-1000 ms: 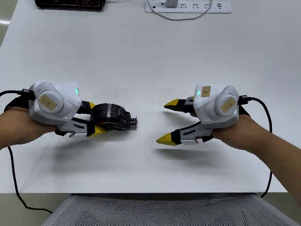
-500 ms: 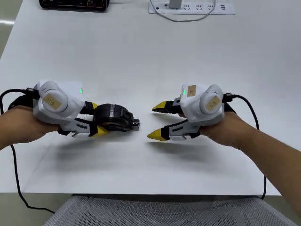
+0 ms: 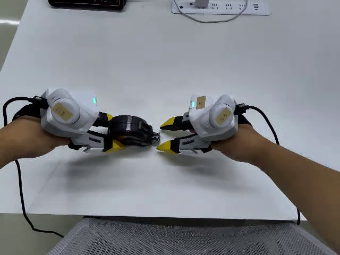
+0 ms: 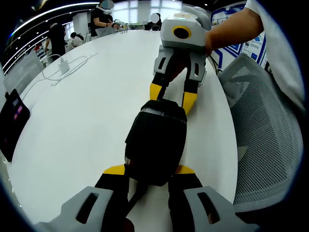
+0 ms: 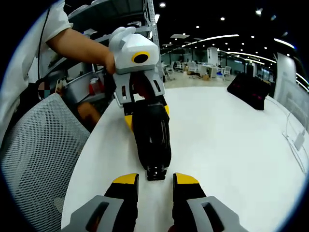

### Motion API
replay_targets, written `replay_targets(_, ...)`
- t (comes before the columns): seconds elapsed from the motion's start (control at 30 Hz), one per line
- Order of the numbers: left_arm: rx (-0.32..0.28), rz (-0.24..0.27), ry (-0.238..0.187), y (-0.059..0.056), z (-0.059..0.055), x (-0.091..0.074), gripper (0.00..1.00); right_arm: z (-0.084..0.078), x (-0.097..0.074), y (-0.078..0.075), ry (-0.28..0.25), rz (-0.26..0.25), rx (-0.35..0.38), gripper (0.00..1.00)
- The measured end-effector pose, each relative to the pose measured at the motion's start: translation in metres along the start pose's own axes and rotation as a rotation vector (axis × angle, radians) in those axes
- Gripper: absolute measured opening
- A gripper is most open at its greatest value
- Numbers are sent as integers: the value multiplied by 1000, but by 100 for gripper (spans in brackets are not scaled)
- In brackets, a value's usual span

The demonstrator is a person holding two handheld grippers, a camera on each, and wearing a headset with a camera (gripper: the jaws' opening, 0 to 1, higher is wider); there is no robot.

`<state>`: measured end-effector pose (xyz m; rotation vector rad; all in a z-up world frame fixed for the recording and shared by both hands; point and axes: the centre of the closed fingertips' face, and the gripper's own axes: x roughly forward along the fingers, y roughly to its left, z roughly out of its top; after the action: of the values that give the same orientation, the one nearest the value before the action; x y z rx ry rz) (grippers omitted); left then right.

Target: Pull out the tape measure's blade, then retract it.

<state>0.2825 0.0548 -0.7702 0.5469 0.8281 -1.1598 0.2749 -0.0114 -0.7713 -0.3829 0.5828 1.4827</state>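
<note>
White worktop (image 3: pixel 159 64), power strip (image 3: pixel 220 6) and dark device (image 3: pixel 87 3) along its far edge.

Head view: tape (image 3: pixel 130 130) near the front edge, left of the middle, clamped in the left gripper (image 3: pixel 112 133), hook (image 3: pixel 155 139) aimed toward the right edge. Right gripper (image 3: pixel 166 135) just beside that hook, parted, gripping nothing.

Left gripper view: black tape (image 4: pixel 157 140) pinched between the yellow tips (image 4: pixel 116 170), lying on the worktop. Right gripper (image 4: pixel 172 95) facing in from the tape's far end, its tips spread to either side of the nose.

Right gripper view: hook (image 5: pixel 155 171) just ahead of the gap between the gripper's own tips (image 5: pixel 126 179), not yet between them; cannot tell whether touching. Left gripper (image 5: pixel 147 113) at the tape's far end, holding it.

Judged step: approach for the pull, blade fully wound in.

Needed next:
- Ease the right gripper forward slightly.
- Close squarely on the hook.
- Draw straight away toward the right edge, keeping the tape body held firm.

Likely risk: an off-centre bite slipping off so small a tab. Retraction to follow only once the blade is out.
</note>
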Motion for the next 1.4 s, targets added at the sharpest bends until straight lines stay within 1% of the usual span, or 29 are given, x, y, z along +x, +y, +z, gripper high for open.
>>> replay_targets(0.33, 2, 1, 2, 1, 0, 0, 26, 1, 7, -3, -16, -10, 33, 18)
replay_targets(0.43, 2, 1, 2, 1, 0, 0, 26, 1, 9, -4, -15, -11, 33, 16)
replay_targets(0.57, 2, 1, 2, 1, 0, 0, 26, 2, 9, -4, -15, -3, 31, 15)
replay_targets(0.63, 1, 0, 2, 1, 0, 0, 26, 2, 11, -1, -16, 10, 17, 12)
replay_targets(0.7, 5, 0, 3, 0, 0, 0, 26, 2, 11, -1, -12, 2, 11, 12)
replay_targets(1.2, 16, 2, 14, 1, -1, -1, 25, 2, 10, -1, -5, -1, -9, 10)
replay_targets(1.4, 10, 3, 17, 2, -1, -1, 25, 1, 8, -1, -10, -3, -11, 10)
